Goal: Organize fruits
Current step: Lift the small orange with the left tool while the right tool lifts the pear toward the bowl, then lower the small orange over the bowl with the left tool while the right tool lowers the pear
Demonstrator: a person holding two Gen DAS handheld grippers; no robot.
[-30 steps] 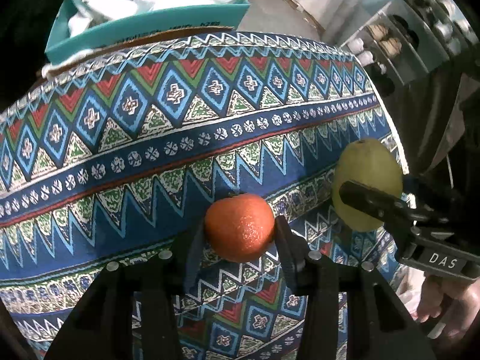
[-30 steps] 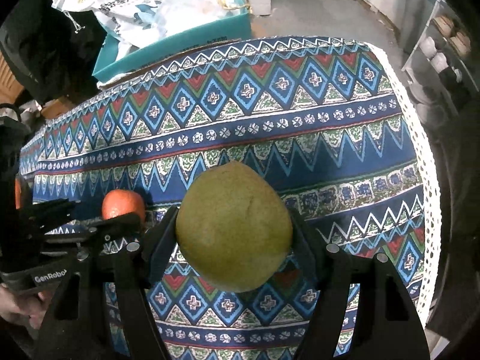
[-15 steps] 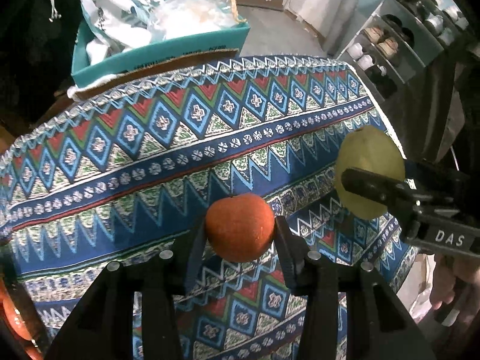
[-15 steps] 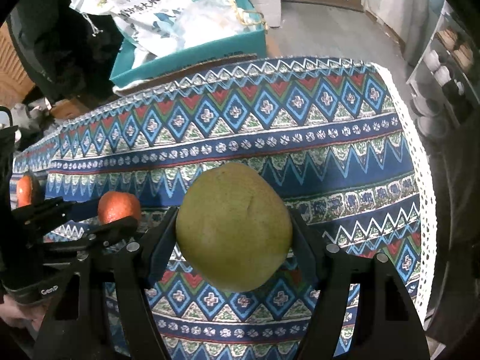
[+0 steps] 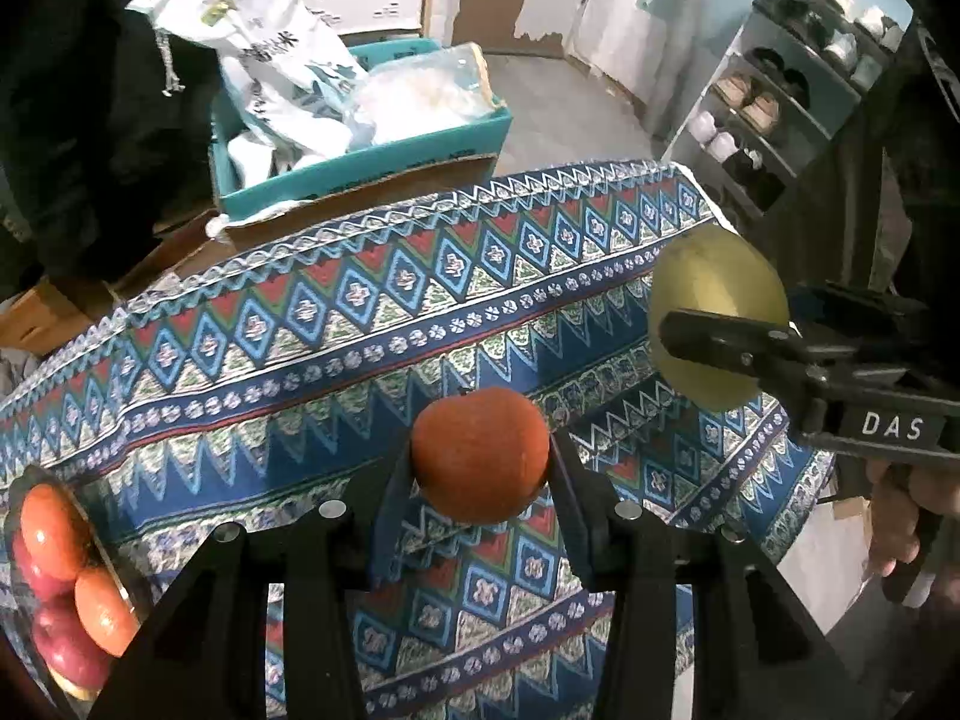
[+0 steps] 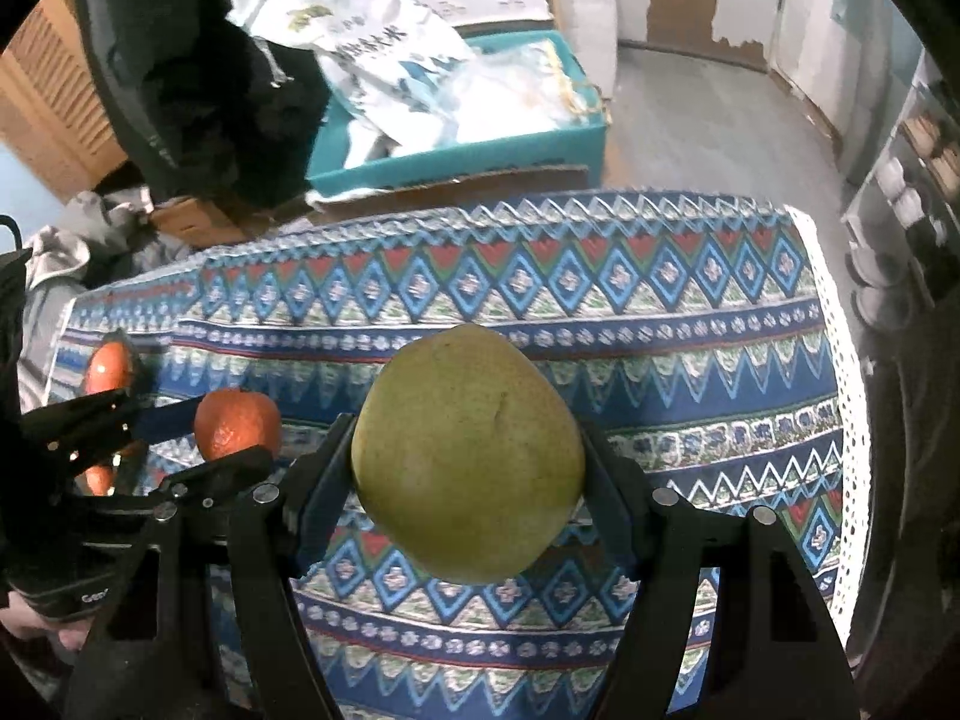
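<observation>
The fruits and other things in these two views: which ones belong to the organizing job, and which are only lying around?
Belong to the job:
- orange, held in left gripper
- green pear, held in right gripper
- fruit pile at the left edge

Just lying about:
- teal box with bags
- shoe rack
- patterned tablecloth

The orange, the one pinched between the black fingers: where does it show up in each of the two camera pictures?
Left wrist view: the orange sits at centre, just below the middle, clamped by the left gripper.
Right wrist view: the same orange is small at the left edge, beside the pear.
Shared landmark: the teal box beyond the patterned tablecloth.
</observation>
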